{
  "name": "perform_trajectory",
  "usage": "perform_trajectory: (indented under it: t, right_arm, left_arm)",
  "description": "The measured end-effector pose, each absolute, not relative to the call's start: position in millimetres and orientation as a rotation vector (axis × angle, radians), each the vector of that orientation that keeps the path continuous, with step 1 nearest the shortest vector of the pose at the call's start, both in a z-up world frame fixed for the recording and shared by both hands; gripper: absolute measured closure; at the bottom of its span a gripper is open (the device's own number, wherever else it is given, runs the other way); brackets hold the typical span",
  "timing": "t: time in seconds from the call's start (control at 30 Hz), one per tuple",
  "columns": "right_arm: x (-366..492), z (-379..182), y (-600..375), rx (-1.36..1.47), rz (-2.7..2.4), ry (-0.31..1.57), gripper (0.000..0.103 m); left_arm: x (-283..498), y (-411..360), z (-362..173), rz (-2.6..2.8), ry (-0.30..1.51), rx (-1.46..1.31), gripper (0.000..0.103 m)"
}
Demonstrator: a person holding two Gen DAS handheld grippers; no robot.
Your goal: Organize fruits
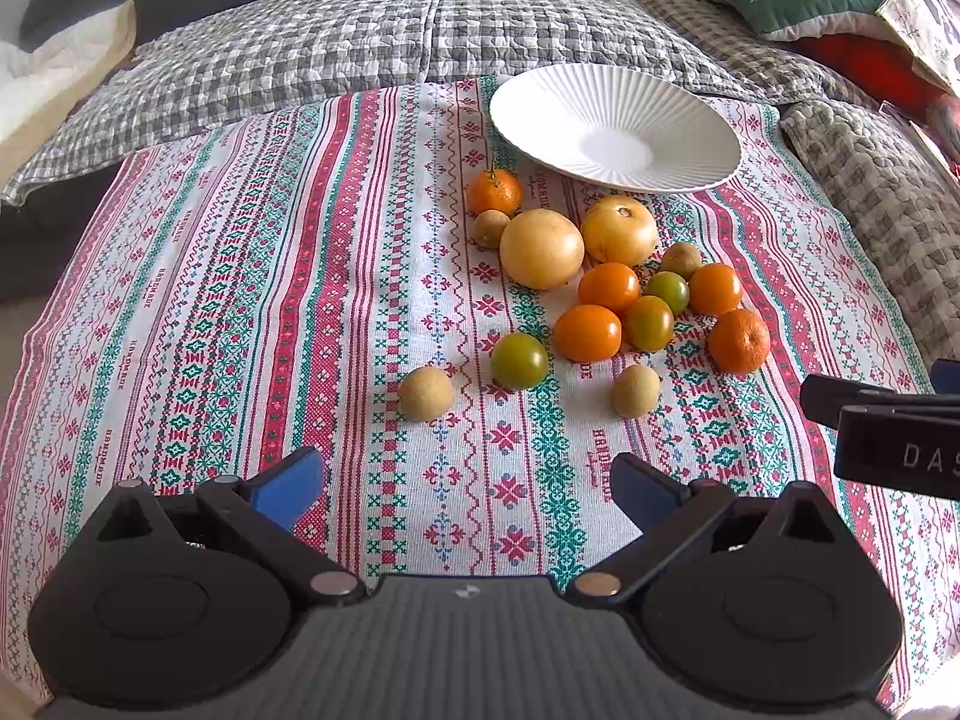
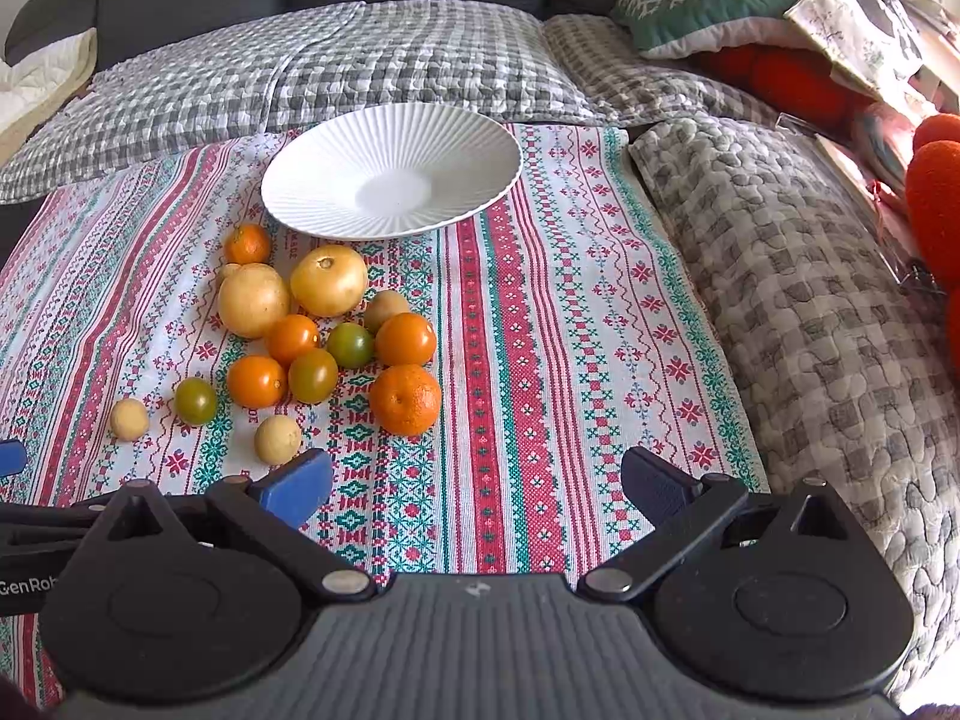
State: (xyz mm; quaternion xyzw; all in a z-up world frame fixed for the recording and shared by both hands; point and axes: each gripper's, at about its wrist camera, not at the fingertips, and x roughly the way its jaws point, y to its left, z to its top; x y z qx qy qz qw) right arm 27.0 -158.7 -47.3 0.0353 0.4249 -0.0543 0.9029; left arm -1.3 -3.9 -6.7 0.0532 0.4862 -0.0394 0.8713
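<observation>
A ribbed white plate sits bare at the far end of the patterned cloth. In front of it lies a loose cluster of fruit: two big yellow ones, several orange tomatoes, green ones, mandarins and small tan round fruits. My left gripper stands open, short of the fruit, holding nothing. My right gripper is open too, to the right of the cluster.
The striped cloth covers a low surface before a sofa with checked quilts. A green cushion and orange objects lie at the right. The right gripper's side shows at the left view's edge.
</observation>
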Motion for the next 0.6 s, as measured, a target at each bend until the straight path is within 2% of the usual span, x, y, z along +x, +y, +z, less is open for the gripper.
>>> perform_trajectory:
  t: [0.6]
  right_arm:
    - [27.9,-47.6,-158.8,0.076,-0.114,0.879,0.000]
  left_arm:
    - [-1.2,-2.5,-7.1,-0.084,1.021,0.111,0.006]
